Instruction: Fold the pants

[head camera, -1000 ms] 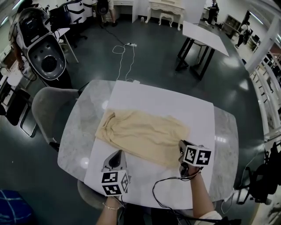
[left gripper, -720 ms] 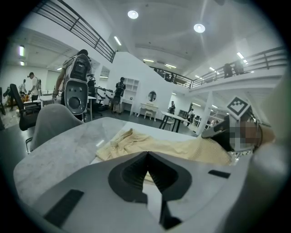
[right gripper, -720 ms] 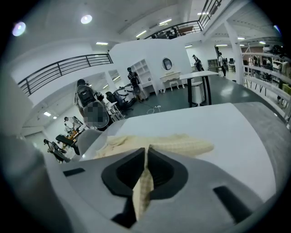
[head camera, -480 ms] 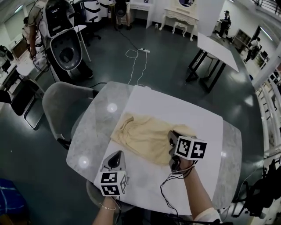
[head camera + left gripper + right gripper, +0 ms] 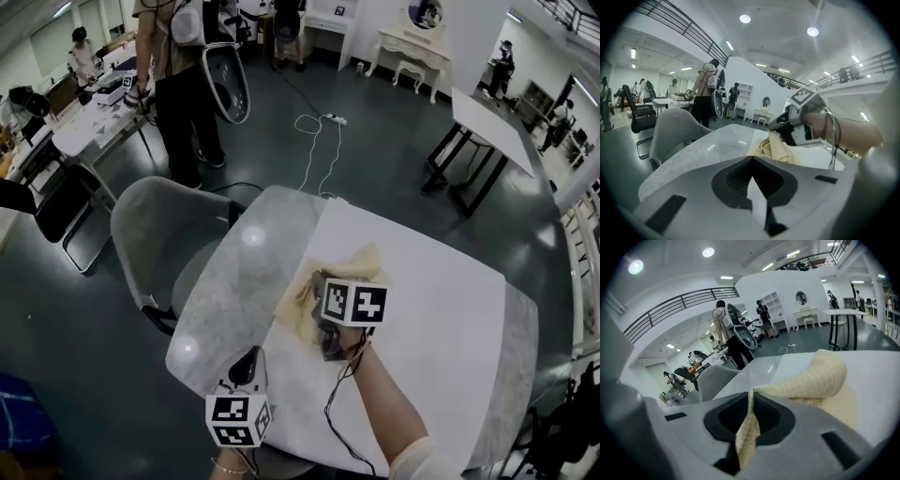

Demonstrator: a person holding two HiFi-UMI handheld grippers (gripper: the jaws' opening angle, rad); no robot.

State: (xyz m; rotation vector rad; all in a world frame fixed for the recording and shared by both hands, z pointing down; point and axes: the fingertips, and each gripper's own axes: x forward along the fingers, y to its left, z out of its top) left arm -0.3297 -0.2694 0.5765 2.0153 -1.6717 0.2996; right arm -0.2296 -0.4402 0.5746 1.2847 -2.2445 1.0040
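The beige pants [image 5: 302, 298] lie bunched on the white sheet [image 5: 441, 309] that covers the marble table [image 5: 220, 291]; the marker cube hides part of them. My right gripper [image 5: 324, 326] hovers over them, shut on a fold of the cloth. In the right gripper view that fold [image 5: 749, 427] runs up between the closed jaws [image 5: 751, 393], and the rest of the pants [image 5: 820, 376] arches ahead. My left gripper [image 5: 246, 358] sits near the table's front left edge, shut on nothing [image 5: 751, 159]. The left gripper view shows the right gripper [image 5: 797, 126] lifting the pants [image 5: 780, 150].
A grey chair [image 5: 155, 234] stands at the table's left side. A person [image 5: 187, 84] stands behind it with equipment. Farther off are a dark-legged white table [image 5: 487, 122] and a white cable [image 5: 319, 141] on the floor.
My right gripper has swept left across the table, carrying the right end of the pants over the left part. The left gripper has shifted a little along the front edge.
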